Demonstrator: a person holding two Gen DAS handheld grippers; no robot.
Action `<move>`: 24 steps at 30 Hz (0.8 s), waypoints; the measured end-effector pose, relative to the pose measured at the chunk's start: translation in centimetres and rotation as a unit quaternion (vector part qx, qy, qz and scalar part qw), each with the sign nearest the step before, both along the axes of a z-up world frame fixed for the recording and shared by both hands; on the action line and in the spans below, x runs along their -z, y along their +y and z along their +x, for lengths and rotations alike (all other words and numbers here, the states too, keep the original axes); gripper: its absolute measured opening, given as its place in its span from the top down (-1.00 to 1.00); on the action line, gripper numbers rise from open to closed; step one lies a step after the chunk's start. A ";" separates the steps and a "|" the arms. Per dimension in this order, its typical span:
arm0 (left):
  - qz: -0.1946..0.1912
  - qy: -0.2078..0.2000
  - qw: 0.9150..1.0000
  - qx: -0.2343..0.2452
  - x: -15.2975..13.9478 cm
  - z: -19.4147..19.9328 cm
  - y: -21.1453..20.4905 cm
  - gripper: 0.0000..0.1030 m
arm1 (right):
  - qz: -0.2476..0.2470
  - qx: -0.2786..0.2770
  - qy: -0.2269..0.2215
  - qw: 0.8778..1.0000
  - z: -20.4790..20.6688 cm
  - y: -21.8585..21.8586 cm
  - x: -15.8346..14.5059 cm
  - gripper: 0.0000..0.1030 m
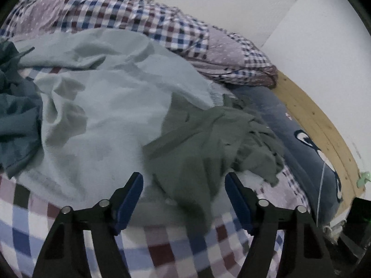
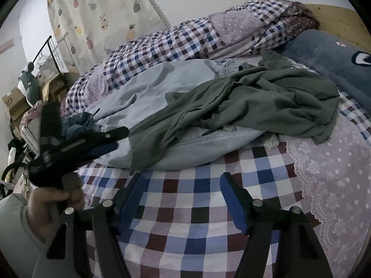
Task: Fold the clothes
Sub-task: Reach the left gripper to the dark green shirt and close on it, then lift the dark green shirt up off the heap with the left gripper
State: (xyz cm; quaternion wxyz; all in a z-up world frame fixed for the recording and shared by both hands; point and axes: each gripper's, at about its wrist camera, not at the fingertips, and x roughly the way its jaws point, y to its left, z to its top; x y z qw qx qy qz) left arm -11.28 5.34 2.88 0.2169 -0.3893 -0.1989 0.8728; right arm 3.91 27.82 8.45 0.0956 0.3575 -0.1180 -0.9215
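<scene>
Both claws are spread wide with nothing held between the blue pads. The left claw [image 1: 184, 199] is hovering right over the near edge of the clothes pile, its jaws framing a fold of the grey-green garment [image 1: 208, 143]. The right claw [image 2: 182, 201] is held further back over bare checked bedsheet [image 2: 190, 208], short of the pile (the left tool and the hand [image 2: 55, 199] gripping it can be seen off to its left in the right wrist view).

Going outward: the grey-green garment is draped crumpled over a pale blue garment [image 1: 104, 106], which is spread underneath and just as wrinkled. A darker teal piece [image 1: 16, 106] is bunched at the far left. Behind all that, a checked quilt [image 2: 167, 46] is rolled along the wall and a navy pillow [image 2: 336, 64] sits by the wooden headboard [image 1: 320, 125].

So nothing looks folded yet; this is judged to be the very start, picking one garment out. Next, the top grey-green piece probably needs to be pinched at an edge or corner by the left claw, lifted clear of the blue one and laid flat on open sheet. A single layer should be grabbed, otherwise both garments get dragged together.
</scene>
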 end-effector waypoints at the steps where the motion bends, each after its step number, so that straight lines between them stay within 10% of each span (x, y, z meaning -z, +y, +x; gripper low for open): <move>1: 0.000 -0.006 1.000 0.000 0.4 -0.4 0.0 -0.47 | -0.003 0.001 0.000 1.000 0.0 0.2 0.0 -0.39; 7: 0.009 -0.024 1.000 -0.003 1.4 -2.4 0.2 -0.36 | -0.005 0.001 -0.002 1.000 -0.1 0.4 0.1 -0.39; 11: 0.000 -0.033 0.999 -0.005 1.4 -3.4 0.8 0.58 | -0.002 -0.001 -0.004 1.000 -0.2 0.2 0.2 -0.39; 14: -0.010 -0.031 0.999 -0.001 1.2 -3.5 1.2 0.88 | 0.002 -0.002 -0.005 1.000 -0.3 0.0 0.4 -0.39; 24: 0.051 0.067 0.995 -0.053 -5.7 -1.9 -4.6 0.93 | 0.001 0.002 -0.007 1.000 -0.4 0.0 0.4 -0.39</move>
